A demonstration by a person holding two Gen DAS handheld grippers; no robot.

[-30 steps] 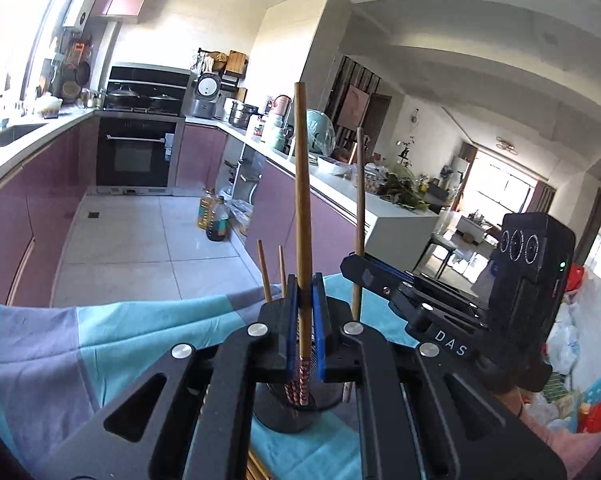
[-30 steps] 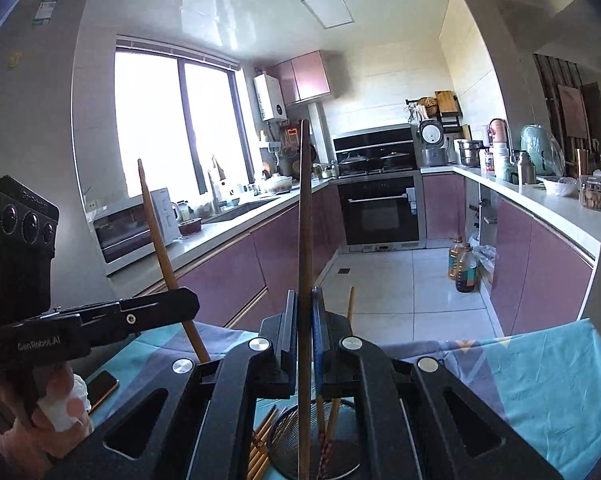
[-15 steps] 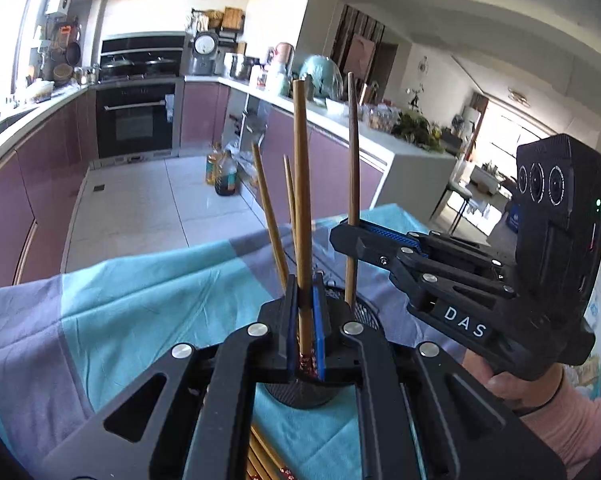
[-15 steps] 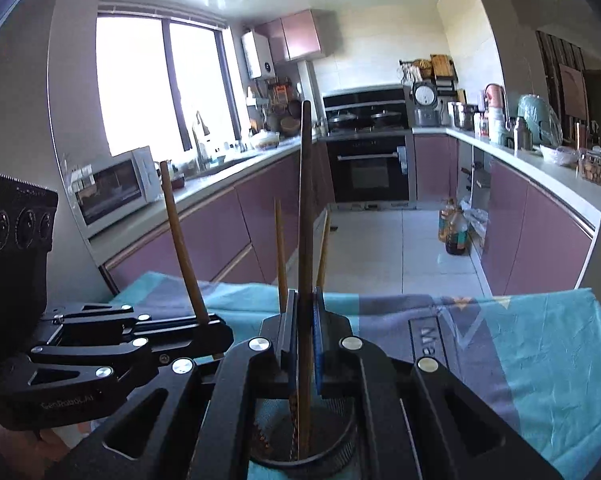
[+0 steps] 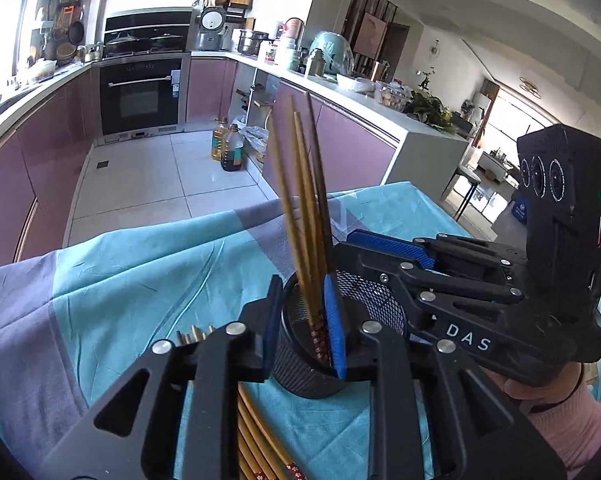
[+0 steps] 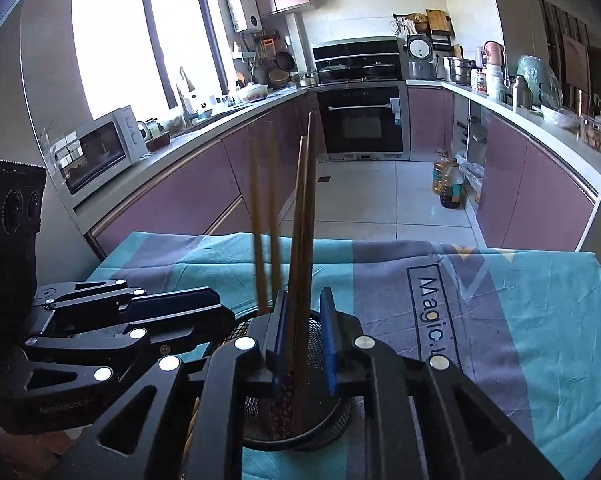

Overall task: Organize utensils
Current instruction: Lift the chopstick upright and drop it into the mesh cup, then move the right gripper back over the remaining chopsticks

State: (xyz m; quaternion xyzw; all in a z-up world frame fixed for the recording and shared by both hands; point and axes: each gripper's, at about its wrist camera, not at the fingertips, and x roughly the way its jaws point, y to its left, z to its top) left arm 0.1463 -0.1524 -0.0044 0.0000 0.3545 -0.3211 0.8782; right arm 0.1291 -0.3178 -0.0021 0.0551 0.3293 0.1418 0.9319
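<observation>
A black mesh cup (image 5: 300, 364) stands on the cloth-covered table; it also shows in the right wrist view (image 6: 324, 416). Several wooden chopsticks (image 5: 306, 216) stand loose in it, leaning; they show in the right wrist view too (image 6: 300, 220). My left gripper (image 5: 300, 320) is open, its blue pads on either side of the cup's rim. My right gripper (image 6: 304, 340) is open over the cup, holding nothing; it shows from the side in the left wrist view (image 5: 384, 246). More chopsticks (image 5: 256, 436) lie flat on the cloth beneath my left gripper.
The table wears a teal and grey cloth (image 6: 520, 320). Beyond its far edge is the kitchen floor with oil bottles (image 5: 228, 148), purple cabinets and an oven (image 6: 360, 120). My left gripper body (image 6: 100, 344) sits at the left in the right wrist view.
Both grippers have opened and let go of their chopsticks, which now stand leaning in the mesh cup. Both grippers have dropped lower, close around the cup.
</observation>
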